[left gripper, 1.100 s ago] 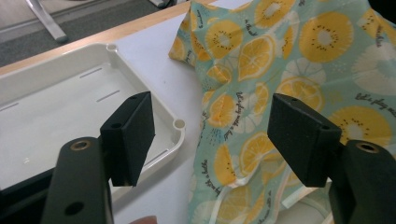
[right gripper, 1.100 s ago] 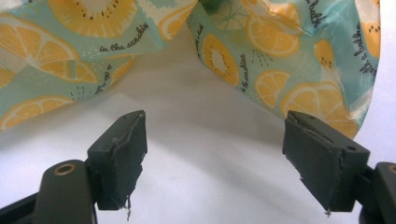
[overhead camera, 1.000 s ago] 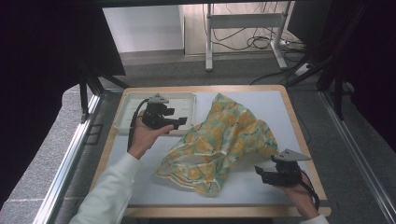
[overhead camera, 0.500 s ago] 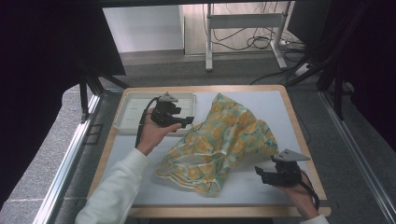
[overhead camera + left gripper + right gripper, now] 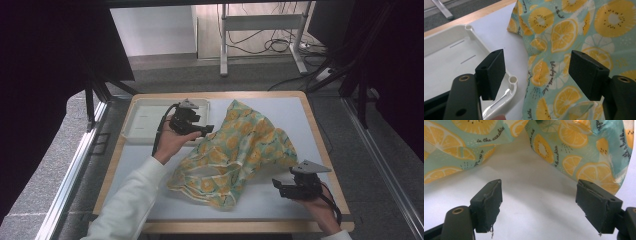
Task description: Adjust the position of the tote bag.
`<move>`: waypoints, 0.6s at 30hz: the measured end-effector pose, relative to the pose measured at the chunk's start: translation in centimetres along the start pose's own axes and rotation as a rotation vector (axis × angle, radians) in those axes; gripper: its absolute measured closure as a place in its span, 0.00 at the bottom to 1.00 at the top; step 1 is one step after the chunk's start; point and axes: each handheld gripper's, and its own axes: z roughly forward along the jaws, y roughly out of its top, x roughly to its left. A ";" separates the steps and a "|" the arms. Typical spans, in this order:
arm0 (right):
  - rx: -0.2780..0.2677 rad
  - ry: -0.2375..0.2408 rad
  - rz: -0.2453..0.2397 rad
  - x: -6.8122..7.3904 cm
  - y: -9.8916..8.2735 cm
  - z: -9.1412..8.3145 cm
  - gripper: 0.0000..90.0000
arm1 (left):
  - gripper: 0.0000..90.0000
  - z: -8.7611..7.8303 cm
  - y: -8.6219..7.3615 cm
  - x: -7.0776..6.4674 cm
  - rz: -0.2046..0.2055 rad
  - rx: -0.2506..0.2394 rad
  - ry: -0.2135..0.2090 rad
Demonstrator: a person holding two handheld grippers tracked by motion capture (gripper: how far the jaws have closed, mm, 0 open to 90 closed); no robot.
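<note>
High view: at ten o'clock on the counter [image 5: 310, 130] I see a white tray [image 5: 145, 125]. My left gripper [image 5: 205, 131] hovers agape beside it. The citrus-print cloth [image 5: 240, 155] sprawls centrally. At five o'clock, my right gripper [image 5: 280, 186] gapes, empty.

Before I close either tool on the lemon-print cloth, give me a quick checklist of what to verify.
1. Left tool open: ok, jaws spread wide.
2. Right tool open: ok, jaws spread, nothing between them.
3. Left tool over the cloth: partly; one jaw hangs over cloth, the other over the white tray corner.
4. Right tool lined up with a cloth edge: not ok, bare table lies between its jaws; the edge is ahead.
5. Cloth free of the tray: ok, it lies beside it.
6. Cloth flat: not ok, crumpled and folded.
</note>
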 end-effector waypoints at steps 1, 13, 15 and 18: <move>0.000 0.000 0.001 0.0 0.0 0.0 0.24 | 0.33 0.1 0.1 0.0 -0.001 0.000 0.001; 0.000 0.010 0.007 0.0 0.0 -0.1 0.24 | 0.33 1.1 0.7 -0.1 0.002 0.016 0.002; 0.001 0.009 0.007 0.0 0.0 -0.1 0.24 | 0.33 1.3 0.8 0.0 -0.001 0.019 0.002; 0.001 0.007 0.009 -0.1 0.0 -0.1 0.24 | 0.33 1.4 1.2 0.2 0.001 0.017 -0.002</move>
